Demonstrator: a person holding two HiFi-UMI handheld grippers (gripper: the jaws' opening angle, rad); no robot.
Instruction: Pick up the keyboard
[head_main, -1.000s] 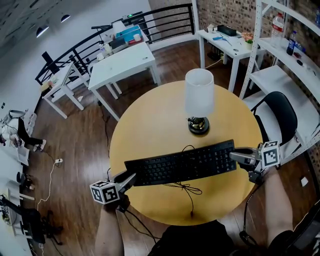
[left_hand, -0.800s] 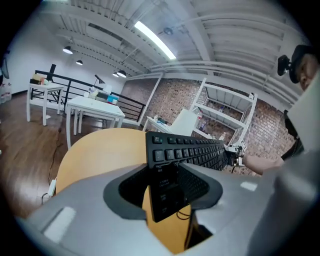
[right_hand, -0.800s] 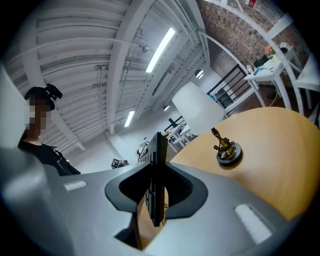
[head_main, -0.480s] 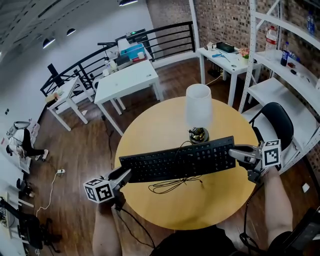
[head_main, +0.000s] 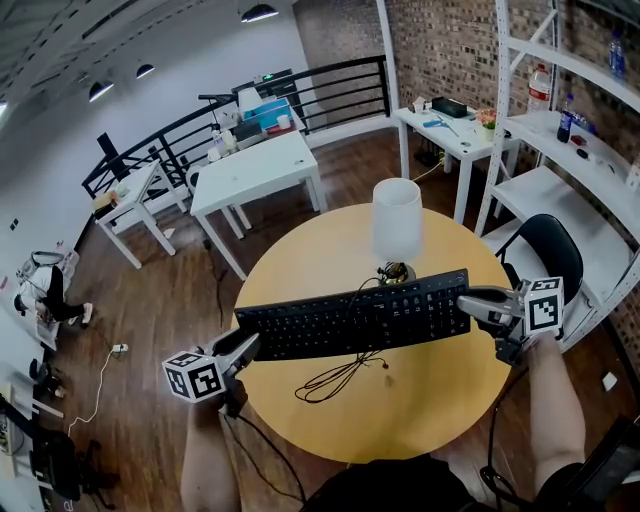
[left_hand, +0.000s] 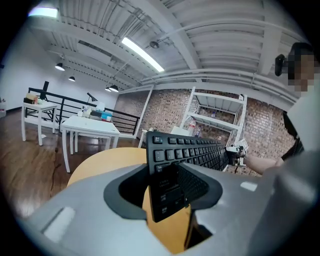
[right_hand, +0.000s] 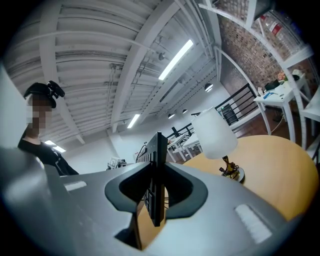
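Observation:
A long black keyboard (head_main: 355, 318) hangs level in the air above the round wooden table (head_main: 440, 400), held by both ends. My left gripper (head_main: 245, 348) is shut on its left end, my right gripper (head_main: 465, 305) on its right end. Its black cable (head_main: 340, 375) droops from the keyboard's middle and loops on the tabletop. The left gripper view has the keyboard (left_hand: 185, 150) running away from the left gripper (left_hand: 167, 195), keys facing the camera. In the right gripper view the keyboard (right_hand: 159, 165) is edge-on, clamped in the right gripper (right_hand: 156, 200).
A lamp with a white shade (head_main: 397, 225) stands on the table just behind the keyboard; the right gripper view also holds the lamp (right_hand: 215, 132). A black chair (head_main: 550, 250) and white shelving (head_main: 570, 180) stand at the right. White tables (head_main: 260, 165) stand beyond.
Both grippers have risen with the keyboard, which has left the tabletop. Its cable now dangles and trails on the table.

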